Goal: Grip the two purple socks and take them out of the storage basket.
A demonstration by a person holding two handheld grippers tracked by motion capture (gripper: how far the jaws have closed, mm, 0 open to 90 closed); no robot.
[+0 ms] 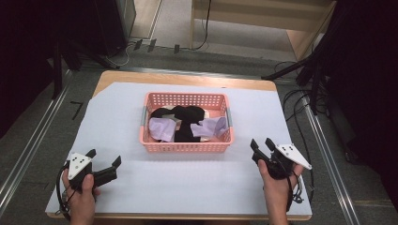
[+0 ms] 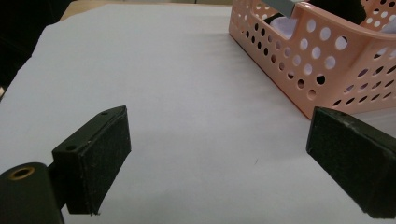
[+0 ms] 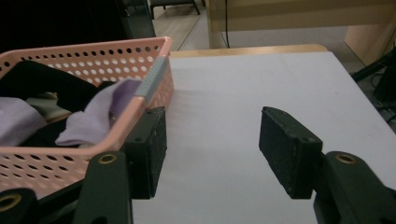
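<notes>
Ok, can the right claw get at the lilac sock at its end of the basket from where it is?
Probably yes. The right claw is open and empty beside the pink basket, and the lilac sock lies on top of the pile, uncovered. Only the basket's wall stands between, so it must go over the rim.

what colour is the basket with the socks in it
Pink, with round holes in its walls; the basket shows best in the high view.

Between the matt black, rough-padded left gripper [image 1: 104,158] and right gripper [image 1: 263,145], a glossy perforated pink plastic basket [image 1: 186,145] holds soft lilac and black cloth [image 1: 162,127] on smooth matt white table covering [image 1: 187,183].
</notes>
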